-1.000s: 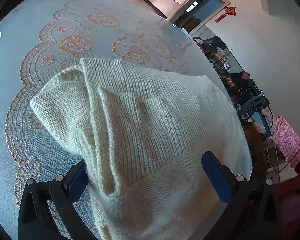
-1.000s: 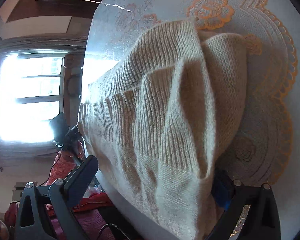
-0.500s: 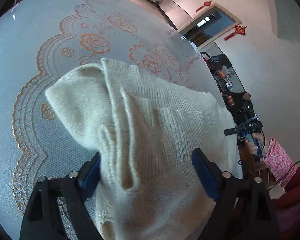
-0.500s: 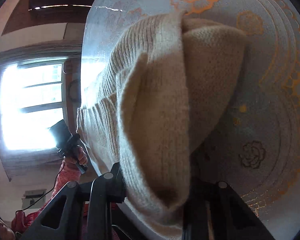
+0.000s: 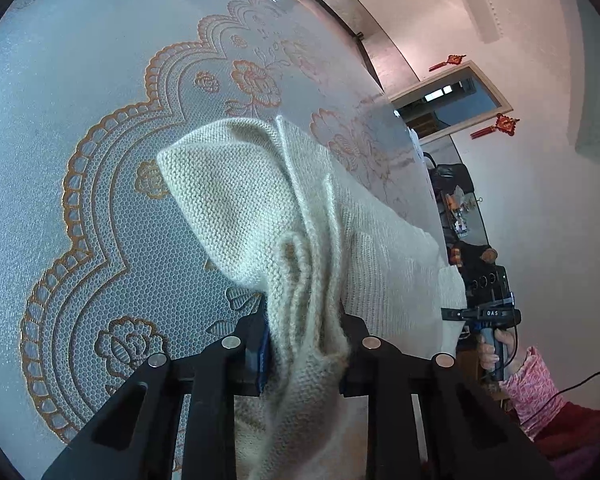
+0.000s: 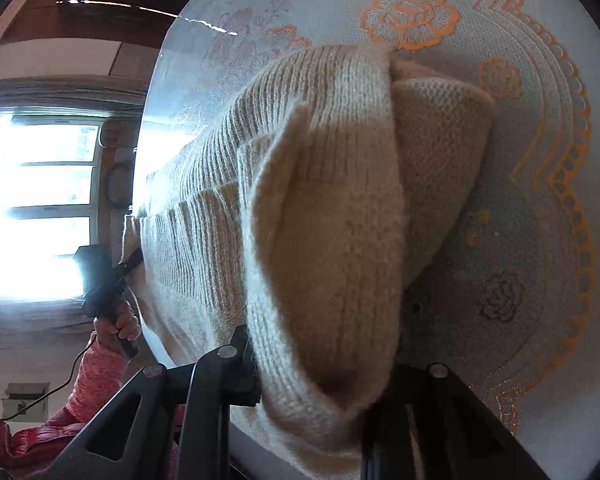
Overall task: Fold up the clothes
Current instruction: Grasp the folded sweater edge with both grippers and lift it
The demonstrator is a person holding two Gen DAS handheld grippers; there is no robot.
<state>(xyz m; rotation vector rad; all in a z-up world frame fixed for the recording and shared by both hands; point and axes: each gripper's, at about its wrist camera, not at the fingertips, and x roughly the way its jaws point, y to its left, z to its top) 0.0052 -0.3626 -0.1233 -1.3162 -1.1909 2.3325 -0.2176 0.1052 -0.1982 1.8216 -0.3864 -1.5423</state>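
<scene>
A cream knitted sweater (image 5: 236, 200) lies on the table, one end hanging over the near edge. My left gripper (image 5: 304, 344) is shut on a bunched fold of the sweater at that edge. The sweater also fills the right wrist view (image 6: 340, 208), where my right gripper (image 6: 320, 376) is shut on another thick fold of it. The right gripper also shows far off in the left wrist view (image 5: 484, 314), and the left gripper in the right wrist view (image 6: 108, 280). The fingertips of both are buried in the knit.
The table carries a pale blue cloth with orange lace and rose patterns (image 5: 100, 184), also seen in the right wrist view (image 6: 540, 200). A bright window (image 6: 36, 200) is on the left, a doorway (image 5: 448, 100) and cluttered shelf (image 5: 460, 208) beyond the table's far side.
Both grippers have closed from wide open onto folds of the sweater. The sweater has bunched up and lifted at the near edge, baring more tablecloth.
</scene>
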